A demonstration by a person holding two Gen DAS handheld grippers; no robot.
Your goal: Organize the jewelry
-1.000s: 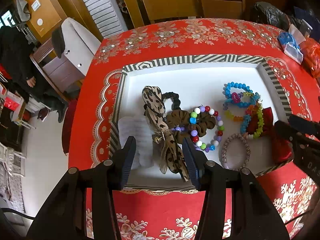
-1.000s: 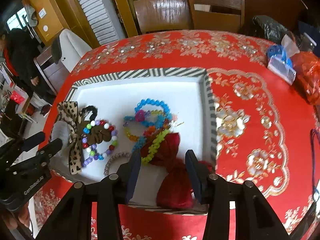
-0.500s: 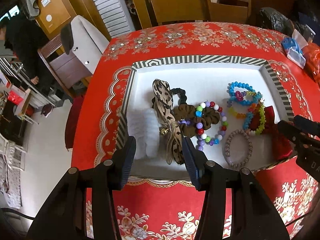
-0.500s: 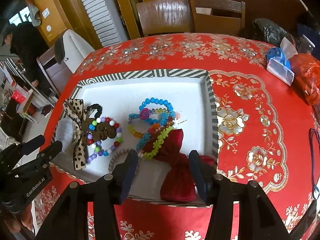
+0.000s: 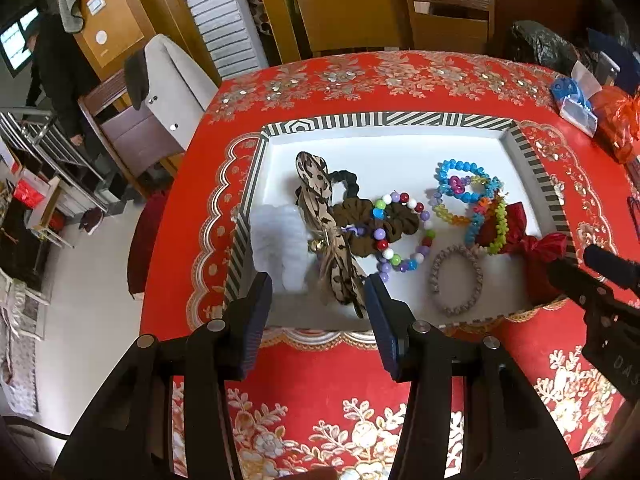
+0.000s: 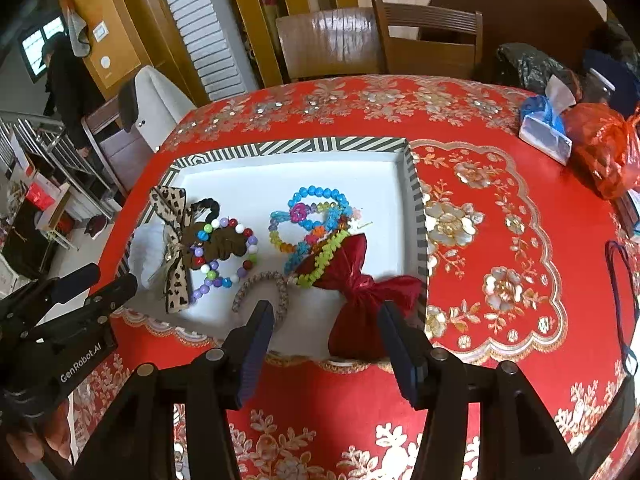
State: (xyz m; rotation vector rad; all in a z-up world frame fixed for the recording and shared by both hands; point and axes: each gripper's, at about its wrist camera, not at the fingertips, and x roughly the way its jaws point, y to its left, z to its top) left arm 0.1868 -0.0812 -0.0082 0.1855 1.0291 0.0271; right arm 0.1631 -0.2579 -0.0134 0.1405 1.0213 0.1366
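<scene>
A white tray with a striped rim [image 5: 384, 119] [image 6: 420, 216] lies on the red tablecloth and holds the accessories. In it are a leopard-print bow [image 5: 326, 224] [image 6: 174, 220], a brown scrunchie [image 5: 360, 224], a multicolour bead bracelet [image 5: 404, 236] [image 6: 228, 248], blue and bright bead bracelets [image 5: 464, 184] [image 6: 316, 208], a beige bracelet [image 5: 456, 280] [image 6: 276, 284], a white fluffy scrunchie [image 5: 280, 240] and a red bow [image 5: 536, 252] [image 6: 364, 296]. My left gripper [image 5: 318, 300] hovers open over the tray's near edge, holding nothing. My right gripper [image 6: 326, 330] hangs above the red bow's near end, its jaws opening and clear of the bow.
Wooden chairs [image 5: 444, 16] stand at the table's far side. A blue tissue pack [image 6: 544, 128], an orange bag [image 6: 604, 152] and a dark bag [image 5: 540, 44] sit at the far right. A person in black [image 5: 56, 76] stands at the left beside a metal rack.
Both grippers have drawn back toward the near table edge, so the tray looks farther away. The right gripper's jaws have widened and the red bow no longer sits squeezed between them.
</scene>
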